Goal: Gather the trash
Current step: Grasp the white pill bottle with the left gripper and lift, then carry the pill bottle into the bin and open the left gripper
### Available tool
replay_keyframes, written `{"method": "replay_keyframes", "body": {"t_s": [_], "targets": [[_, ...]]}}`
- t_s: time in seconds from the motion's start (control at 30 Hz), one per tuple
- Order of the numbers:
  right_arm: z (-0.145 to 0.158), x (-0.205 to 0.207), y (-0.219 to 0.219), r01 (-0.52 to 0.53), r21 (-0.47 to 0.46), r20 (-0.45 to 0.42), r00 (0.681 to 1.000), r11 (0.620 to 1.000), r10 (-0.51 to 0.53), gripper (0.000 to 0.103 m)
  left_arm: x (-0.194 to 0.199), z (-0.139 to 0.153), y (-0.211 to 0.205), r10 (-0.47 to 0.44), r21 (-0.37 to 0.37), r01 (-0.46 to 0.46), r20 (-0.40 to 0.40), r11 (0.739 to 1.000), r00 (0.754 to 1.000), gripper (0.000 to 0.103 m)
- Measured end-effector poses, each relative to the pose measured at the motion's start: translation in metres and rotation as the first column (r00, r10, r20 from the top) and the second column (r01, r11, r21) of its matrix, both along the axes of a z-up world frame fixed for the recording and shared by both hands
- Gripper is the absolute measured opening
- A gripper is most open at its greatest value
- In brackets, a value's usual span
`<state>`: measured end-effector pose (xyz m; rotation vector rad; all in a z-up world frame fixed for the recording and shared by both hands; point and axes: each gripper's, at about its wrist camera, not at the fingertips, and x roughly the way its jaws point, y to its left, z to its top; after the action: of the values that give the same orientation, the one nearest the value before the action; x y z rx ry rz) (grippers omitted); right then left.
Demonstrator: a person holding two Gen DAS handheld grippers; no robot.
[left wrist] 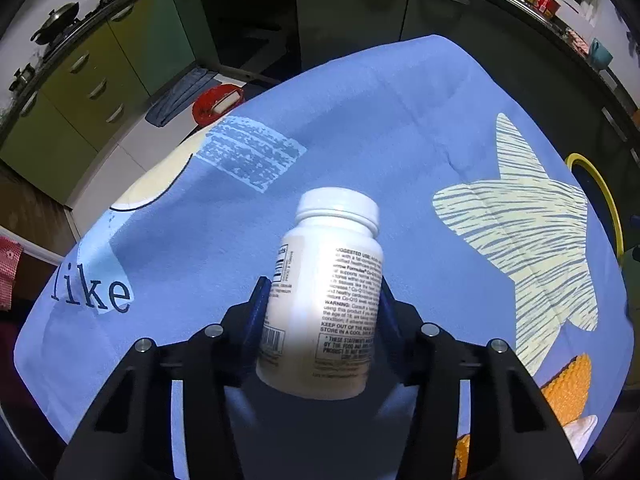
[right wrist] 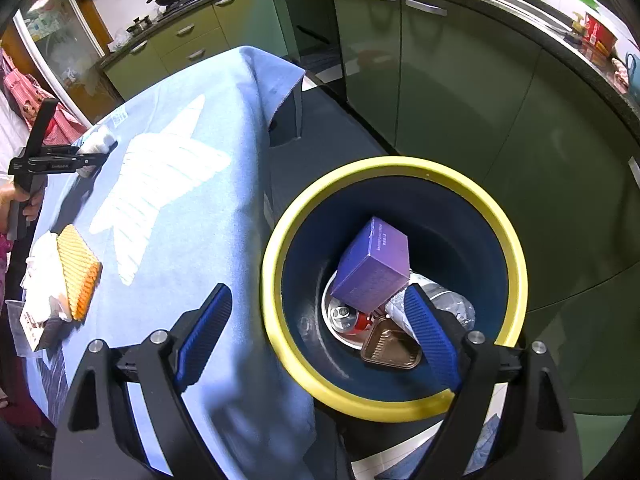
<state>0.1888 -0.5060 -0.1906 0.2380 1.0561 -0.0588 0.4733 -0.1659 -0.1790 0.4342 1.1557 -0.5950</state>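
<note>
Pinched between the left gripper [left wrist: 322, 316], a white pill bottle [left wrist: 324, 296] needs carrying to the yellow-rimmed bin [right wrist: 394, 288], lower right, under the spread, empty right gripper [right wrist: 316, 336].

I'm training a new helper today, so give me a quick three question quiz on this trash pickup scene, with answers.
1. True or false: the left hand-held gripper holds a white bottle.
2. Which item lies in the bin? A) purple box B) green cup C) banana peel
3. Fill in: the right hand-held gripper hangs open above the ____.

Key: 1 true. 2 A, the purple box, beside a soda can and a foil tray. 3 bin.
</note>
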Motion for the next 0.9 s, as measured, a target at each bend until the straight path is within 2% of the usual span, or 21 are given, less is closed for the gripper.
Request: {"method": "replay_keyframes", "body": {"t_s": [0.17, 0.37, 0.67, 0.9], "targets": [[-0.001, -0.001, 0.002, -0.004, 0.003, -0.002, 1.0, 1.0, 0.004, 0.083, -0.009, 0.0, -0.003, -0.019, 0.02, 0.019, 0.023, 1.0, 1.0, 0.05], [0.002, -0.007, 0.002, -0.002, 0.001, 0.011, 1.0, 1.0, 0.002, 0.083, -0.034, 0.015, -0.01, -0.051, 0.027, 0.05, 0.048, 0.998, 0.998, 0.047], [0.011, -0.037, 0.001, 0.01, 0.018, 0.055, 0.998, 1.0, -0.011, 0.083, -0.088, 0.06, -0.035, -0.147, 0.005, 0.147, 0.1, 0.989, 0.984, 0.047], [0.021, -0.06, -0.005, 0.02, 0.007, 0.085, 0.996, 1.0, -0.021, 0.083, -0.15, 0.098, -0.079, -0.249, -0.006, 0.252, 0.136, 0.968, 0.959, 0.047]]}}
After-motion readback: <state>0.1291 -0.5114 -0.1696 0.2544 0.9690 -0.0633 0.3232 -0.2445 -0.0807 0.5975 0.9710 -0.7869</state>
